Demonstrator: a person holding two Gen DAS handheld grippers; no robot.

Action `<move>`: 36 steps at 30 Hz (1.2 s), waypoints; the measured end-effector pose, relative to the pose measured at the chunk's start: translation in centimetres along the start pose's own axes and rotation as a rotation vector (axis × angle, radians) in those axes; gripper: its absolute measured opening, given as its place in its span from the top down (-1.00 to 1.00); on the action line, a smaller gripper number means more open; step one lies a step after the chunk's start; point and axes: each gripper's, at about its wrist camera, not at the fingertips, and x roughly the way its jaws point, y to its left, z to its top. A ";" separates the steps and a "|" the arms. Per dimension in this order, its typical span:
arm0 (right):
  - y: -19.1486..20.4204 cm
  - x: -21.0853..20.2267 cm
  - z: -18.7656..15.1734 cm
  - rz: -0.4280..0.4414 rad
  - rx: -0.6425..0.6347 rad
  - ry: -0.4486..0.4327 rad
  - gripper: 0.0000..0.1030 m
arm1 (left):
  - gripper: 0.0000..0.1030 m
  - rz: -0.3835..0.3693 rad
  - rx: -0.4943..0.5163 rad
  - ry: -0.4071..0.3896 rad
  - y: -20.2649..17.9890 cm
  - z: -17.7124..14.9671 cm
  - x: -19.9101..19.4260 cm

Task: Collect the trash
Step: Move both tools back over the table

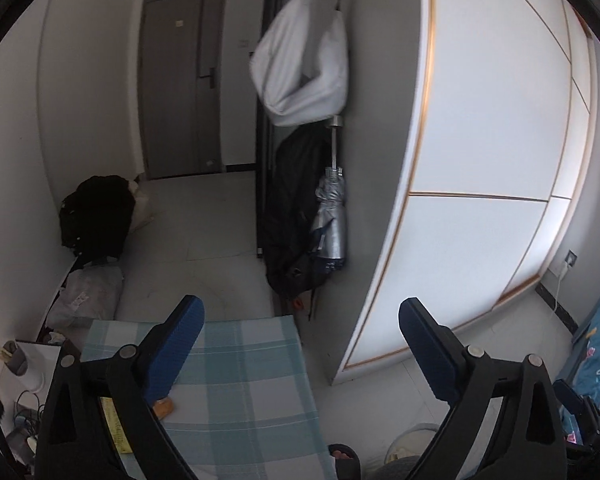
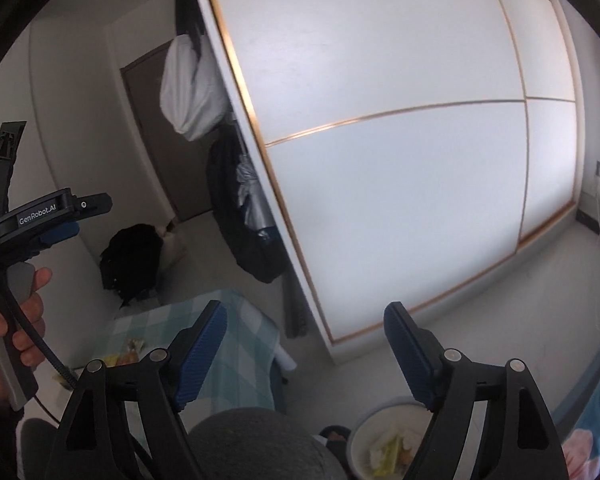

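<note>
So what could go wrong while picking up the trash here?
Both the left gripper and right gripper are open and hold nothing, raised above the checked table. The orange scrap sits half hidden under a left finger, so it could be missed or knocked off. The bin stands low by a foot in a sandal; dropped trash might miss it.

- Our left gripper is up and level, jaws spread wide, nothing between the blue pads.
- Our right gripper matches it, fingers parted and bare.
- Our left hand wraps the left gripper's handle, thumb forward.
</note>
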 end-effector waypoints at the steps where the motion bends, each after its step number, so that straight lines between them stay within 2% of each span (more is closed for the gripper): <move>1: 1.4 0.1 0.2 0.009 -0.030 -0.009 -0.62 | -0.88 0.022 -0.008 -0.006 1.0 -0.3 -0.2; 6: 6.9 1.1 0.4 0.091 -0.108 -0.039 -0.71 | -0.88 0.180 -0.088 -0.074 7.3 -1.7 -1.6; 9: 9.9 1.9 0.2 0.142 -0.153 -0.057 -0.76 | -0.88 0.255 -0.094 -0.094 9.6 -2.8 -2.5; 16: 15.4 4.1 -1.2 0.271 -0.225 -0.059 -0.76 | -0.88 0.330 -0.156 -0.047 14.4 -4.9 -1.3; 20: 17.8 5.2 -2.9 0.332 -0.248 -0.020 -0.76 | -0.88 0.391 -0.170 -0.062 17.1 -7.0 -3.1; 23: 19.6 6.6 -4.0 0.359 -0.274 0.030 -0.76 | -0.88 0.395 -0.195 -0.029 19.7 -8.1 -3.0; 27: 22.4 8.5 -5.4 0.371 -0.315 0.073 -0.76 | -0.88 0.403 -0.222 -0.024 22.5 -9.5 -2.6; 36: 26.8 12.5 -8.9 0.369 -0.381 0.198 -0.76 | -0.88 0.408 -0.259 0.016 27.5 -12.9 -0.8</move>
